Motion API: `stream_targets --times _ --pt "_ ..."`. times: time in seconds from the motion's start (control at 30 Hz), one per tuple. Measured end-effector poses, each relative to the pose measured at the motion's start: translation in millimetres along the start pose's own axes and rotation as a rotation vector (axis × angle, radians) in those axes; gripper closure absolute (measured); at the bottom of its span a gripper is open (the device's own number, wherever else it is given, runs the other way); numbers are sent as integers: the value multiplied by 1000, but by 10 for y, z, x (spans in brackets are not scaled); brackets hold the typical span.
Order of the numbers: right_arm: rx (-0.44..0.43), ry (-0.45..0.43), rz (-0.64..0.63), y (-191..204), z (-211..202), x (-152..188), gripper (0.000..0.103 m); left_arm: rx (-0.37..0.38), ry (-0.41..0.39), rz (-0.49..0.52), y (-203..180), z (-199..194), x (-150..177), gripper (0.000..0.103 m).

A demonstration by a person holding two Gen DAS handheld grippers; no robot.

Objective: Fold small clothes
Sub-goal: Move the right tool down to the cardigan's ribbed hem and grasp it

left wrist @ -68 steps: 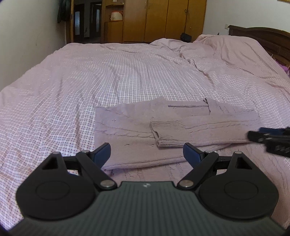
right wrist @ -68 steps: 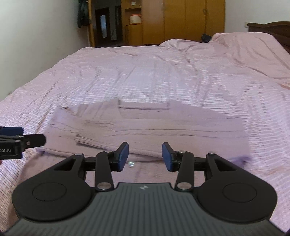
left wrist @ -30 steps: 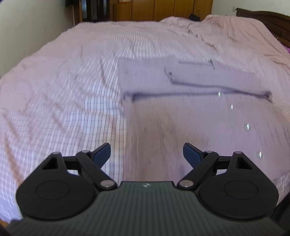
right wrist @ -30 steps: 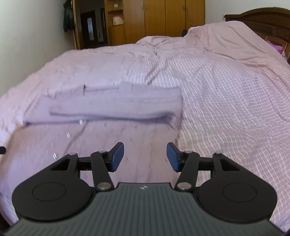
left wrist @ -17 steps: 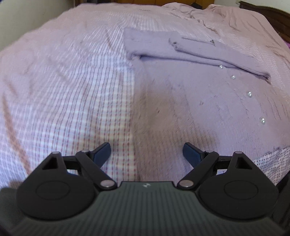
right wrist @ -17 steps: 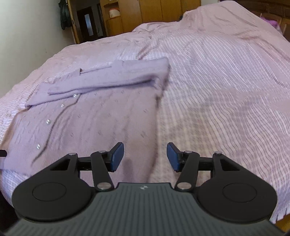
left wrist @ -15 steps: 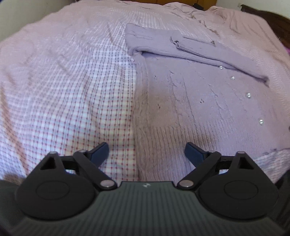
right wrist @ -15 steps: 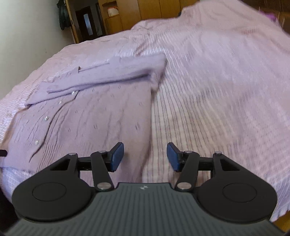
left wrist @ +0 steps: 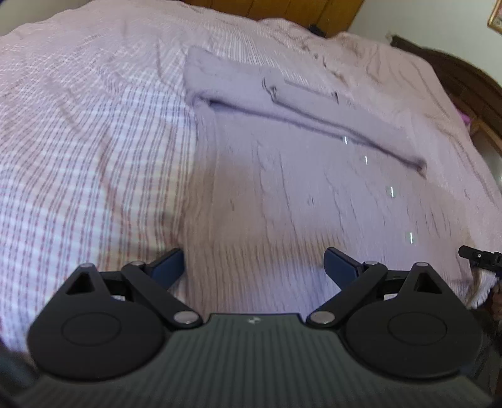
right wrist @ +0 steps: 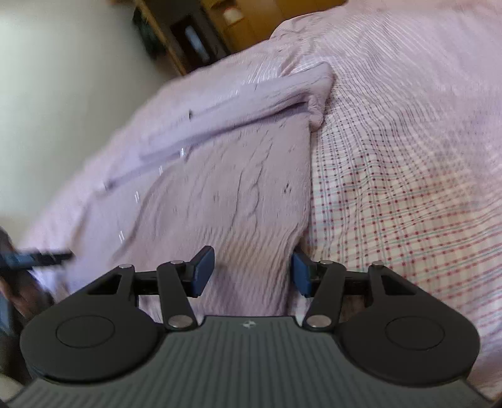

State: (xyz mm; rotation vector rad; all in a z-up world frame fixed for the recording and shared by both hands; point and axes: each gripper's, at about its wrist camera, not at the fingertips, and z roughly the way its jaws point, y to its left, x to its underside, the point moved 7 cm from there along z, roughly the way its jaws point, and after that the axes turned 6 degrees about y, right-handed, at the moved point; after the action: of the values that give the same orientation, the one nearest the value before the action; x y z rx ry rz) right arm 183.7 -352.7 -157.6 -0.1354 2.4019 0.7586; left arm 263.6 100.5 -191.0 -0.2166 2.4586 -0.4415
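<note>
A lilac knitted cardigan (left wrist: 282,175) lies flat on the bed, sleeves folded across its top, small buttons in a line down its right side. My left gripper (left wrist: 254,263) is open over its ribbed hem at the near left corner. In the right wrist view the cardigan (right wrist: 226,175) shows tilted, and my right gripper (right wrist: 252,270) is open over the hem at the near right corner, with knit cloth between its fingers. The right gripper's tip (left wrist: 477,254) shows at the left view's right edge; the left gripper's tip (right wrist: 37,257) shows at the right view's left edge.
The bed has a pink checked cover (left wrist: 78,141) with creases, seen also in the right wrist view (right wrist: 408,188). A dark wooden headboard (left wrist: 464,78) is at the far right. Wooden wardrobes (right wrist: 238,22) and a doorway stand beyond the bed. A white wall (right wrist: 62,78) is at left.
Both grippers have pulled back from the folded sleeves to the cardigan's near hem and dropped low over its two corners. The right view has tilted. Both jaws stay open.
</note>
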Motion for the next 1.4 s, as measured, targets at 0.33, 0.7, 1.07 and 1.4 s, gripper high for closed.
stream_targets --times 0.33,0.7,1.07,1.4 --pt "-107 -6 79 0 105 6 44 107 34 -61 80 -193 209 27" --pt "-192 13 161 -14 83 201 46 106 30 -46 171 -274 325 64" --pt "-200 -4 240 -152 95 175 66 85 7 -53 252 -326 359 87" --pt "-134 -60 247 -256 -75 235 94 89 3 -80 294 -490 411 90"
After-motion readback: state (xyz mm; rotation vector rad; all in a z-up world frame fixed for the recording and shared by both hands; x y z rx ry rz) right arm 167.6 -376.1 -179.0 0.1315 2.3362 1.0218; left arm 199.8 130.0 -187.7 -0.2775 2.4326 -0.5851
